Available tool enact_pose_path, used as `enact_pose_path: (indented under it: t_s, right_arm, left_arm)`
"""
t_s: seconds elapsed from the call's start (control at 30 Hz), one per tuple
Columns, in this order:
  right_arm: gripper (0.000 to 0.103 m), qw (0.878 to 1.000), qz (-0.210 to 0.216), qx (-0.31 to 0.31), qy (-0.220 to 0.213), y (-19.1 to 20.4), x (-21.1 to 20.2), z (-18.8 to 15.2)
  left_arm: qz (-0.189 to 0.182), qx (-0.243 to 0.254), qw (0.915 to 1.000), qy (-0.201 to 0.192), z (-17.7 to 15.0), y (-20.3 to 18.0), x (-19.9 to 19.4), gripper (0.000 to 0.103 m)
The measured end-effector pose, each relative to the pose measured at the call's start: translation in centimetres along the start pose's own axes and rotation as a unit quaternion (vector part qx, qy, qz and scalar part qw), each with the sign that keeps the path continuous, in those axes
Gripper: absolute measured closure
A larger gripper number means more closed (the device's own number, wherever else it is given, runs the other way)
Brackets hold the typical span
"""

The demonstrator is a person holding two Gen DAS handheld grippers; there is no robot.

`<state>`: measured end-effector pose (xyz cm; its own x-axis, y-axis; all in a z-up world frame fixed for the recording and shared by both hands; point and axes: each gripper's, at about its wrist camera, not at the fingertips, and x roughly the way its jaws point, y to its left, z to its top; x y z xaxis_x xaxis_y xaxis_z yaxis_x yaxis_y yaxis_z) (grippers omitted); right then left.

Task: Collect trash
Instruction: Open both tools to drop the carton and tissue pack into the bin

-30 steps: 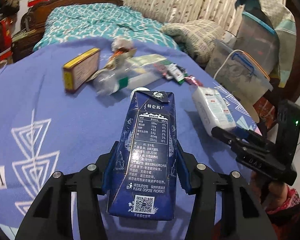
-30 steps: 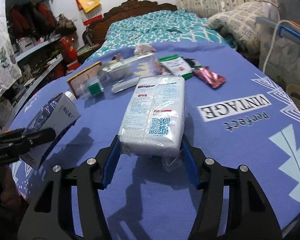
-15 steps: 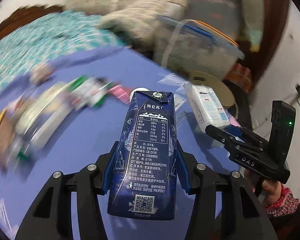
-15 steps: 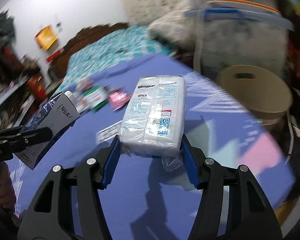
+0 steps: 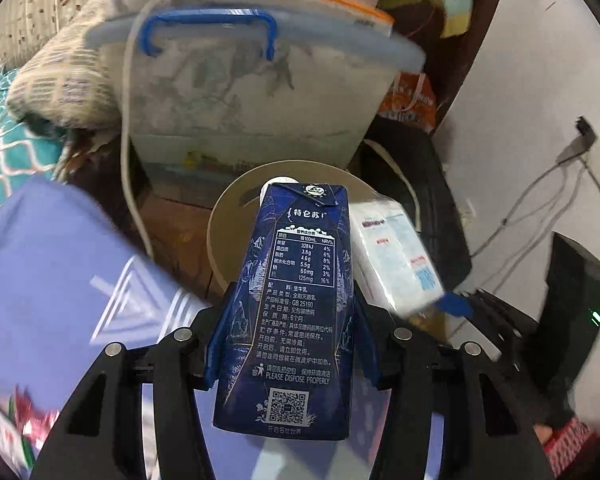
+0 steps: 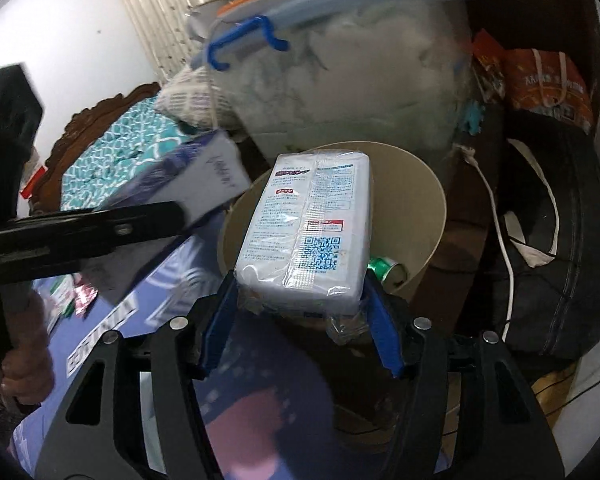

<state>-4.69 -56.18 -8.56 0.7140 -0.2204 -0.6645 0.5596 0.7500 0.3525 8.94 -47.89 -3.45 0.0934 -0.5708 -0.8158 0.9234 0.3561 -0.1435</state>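
The main risk lies with the right gripper (image 6: 300, 312): its jaws have just been opening, and the white plastic-wrapped tissue pack (image 6: 306, 232) is between the blue pads, though whether the pads still press on it cannot be told. The pack hangs over the near rim of the tan round bin (image 6: 420, 192), so if it drops now it may clip that rim and tip out onto the purple cloth (image 6: 236, 392) rather than fall inside. The other pair of tongs crowds in from the left of this one, and the two loads could knock together over the same small opening. The left gripper (image 5: 292, 344) is clamped on the dark blue milk carton (image 5: 296, 300), which stands upright between its pads, top pointing ahead toward the bin (image 5: 224, 220) just beyond; letting go too early would drop it short, on the cloth edge. The carton is a tall printed box with a nutrition panel, a QR code and a white cap behind its folded top; it looks uncrushed. The pack is soft, with loose wrapping bunched at its near end, so it could snag a pad. A green can (image 6: 386, 270) already lies in the bin.
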Motion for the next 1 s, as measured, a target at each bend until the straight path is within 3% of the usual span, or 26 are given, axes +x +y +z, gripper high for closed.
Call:
enact_pose_path:
  t_s: [0.07,0.1,0.2,0.37,0.57,0.8,0.9,1.0]
  right_arm:
    - [0.031,1.0,-0.004,0.002,0.003,0.0,0.9,0.3]
    - [0.026,1.0,-0.008,0.004,0.003,0.0,1.2,0.4]
    - [0.026,1.0,-0.009,0.007,-0.008,0.3,0.5,0.0]
    - [0.027,0.999,-0.006,0.003,-0.035,1.4,-1.5,-0.7]
    - [0.033,0.999,0.036,-0.016,-0.029,5.4,-2.1,-1.4]
    - [0.044,0.992,0.101,-0.07,0.008,13.6,-1.6,-3.5]
    - [0.045,0.986,0.122,-0.106,0.03,17.7,-1.0,-4.6]
    - [0.045,0.977,0.142,-0.149,0.049,22.1,-0.5,-5.7]
  left_arm:
    - [0.014,-0.005,0.9999,0.002,0.8,0.2,1.6,0.034]
    - [0.022,-0.011,0.9997,-0.001,1.2,0.4,2.1,0.033]
    - [0.026,-0.026,0.9993,-0.008,1.8,1.0,1.8,0.034]
    - [0.027,-0.023,0.998,-0.052,-0.5,1.8,-2.9,0.035]
    - [0.041,-0.036,0.9954,-0.078,-7.0,3.7,-8.9,0.035]
    - [0.083,-0.093,0.9875,-0.096,-16.1,8.7,-16.8,0.035]
    - [0.106,-0.14,0.9784,-0.109,-20.6,12.2,-21.0,0.035]
    - [0.153,-0.204,0.9582,-0.13,-26.2,16.7,-26.2,0.035]
